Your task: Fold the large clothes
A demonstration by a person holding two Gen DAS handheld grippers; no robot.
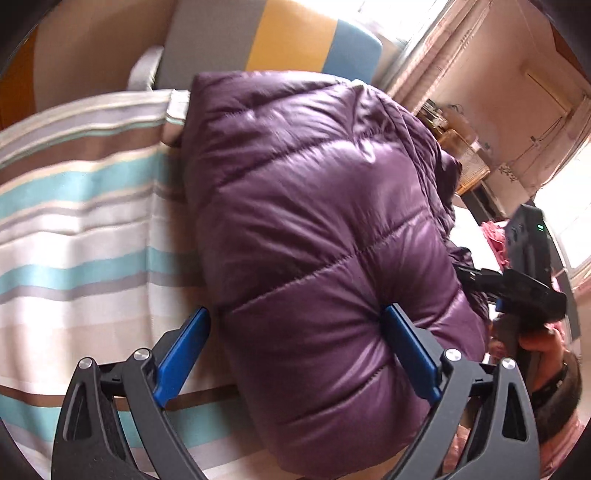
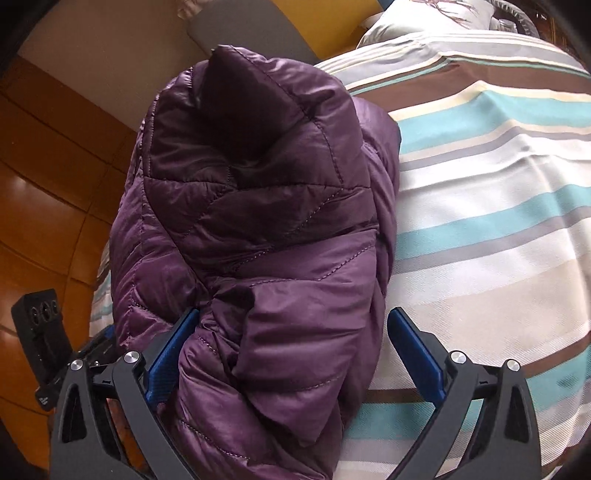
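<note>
A purple quilted down jacket (image 1: 314, 203) lies folded into a thick bundle on a striped bed sheet (image 1: 74, 221). My left gripper (image 1: 295, 310) is open, its blue pads straddling the near end of the bundle. In the right wrist view the jacket (image 2: 258, 184) shows its darker lining and a folded sleeve on top. My right gripper (image 2: 294, 311) is open too: its left pad rests against the jacket's edge, its right pad hangs over the bare sheet (image 2: 480, 221). The right gripper's body (image 1: 517, 291) shows at the jacket's far side, held by a hand (image 1: 532, 343).
A grey, yellow and blue headboard cushion (image 1: 266, 40) stands behind the bed. A pillow (image 2: 424, 18) lies at the top of the bed. Wooden floor (image 2: 44, 184) runs beside the bed edge. The left gripper's black body (image 2: 40, 332) sits low beside the jacket.
</note>
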